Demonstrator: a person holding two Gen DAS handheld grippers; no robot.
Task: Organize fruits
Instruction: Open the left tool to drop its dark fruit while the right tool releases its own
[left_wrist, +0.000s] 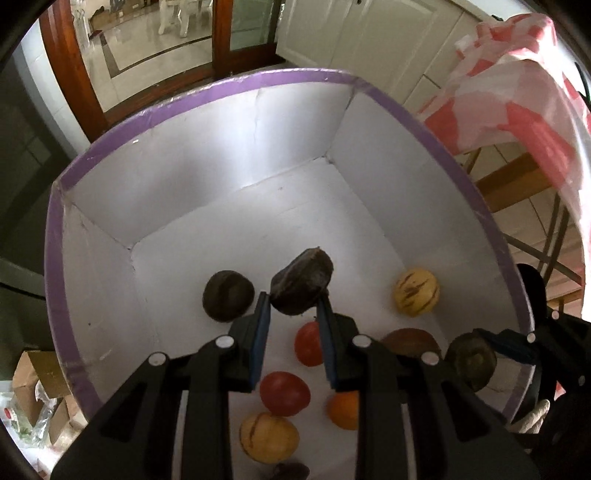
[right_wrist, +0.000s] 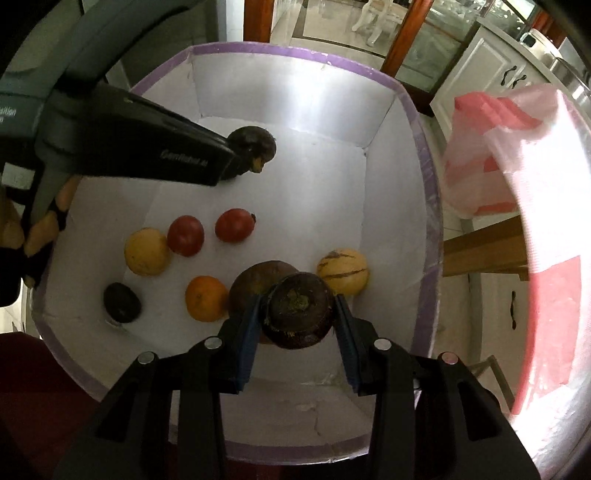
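Blue pads of the left claw (left_wrist: 291, 306) pinch a dark brown, wrinkled fruit (left_wrist: 301, 286), held clear above the white floor of a purple-rimmed box (left_wrist: 236, 79); the right claw (right_wrist: 299, 314) grips a second dark round fruit (right_wrist: 300, 310), stem end towards the camera, also over the box interior. In the right wrist view, directly beneath and behind that held fruit lies a brown fruit (right_wrist: 255, 280), partly hidden by it, with an orange (right_wrist: 206, 298) just to its left and a yellow striped melon-like fruit (right_wrist: 342, 271) just to its right, near the side wall. Farther left a dark fruit (right_wrist: 122, 302) sits close to the near corner, and beyond it a plain yellow fruit (right_wrist: 146, 252) touches or nearly touches a red fruit (right_wrist: 185, 235), with another red fruit (right_wrist: 235, 225) just beside that. The black body of the left tool crosses the upper left of this view, hiding part of the box wall, its held fruit showing at its tip. In the left wrist view a further dark round fruit (left_wrist: 228, 295) rests on the box floor just left of the claw. Outside the box, a pink-and-white plastic bag (right_wrist: 517, 166) hangs to the right over a wooden frame (right_wrist: 484, 251), and farther off stand white cabinets (right_wrist: 509, 74) and a glass door with a wooden frame (left_wrist: 218, 33)
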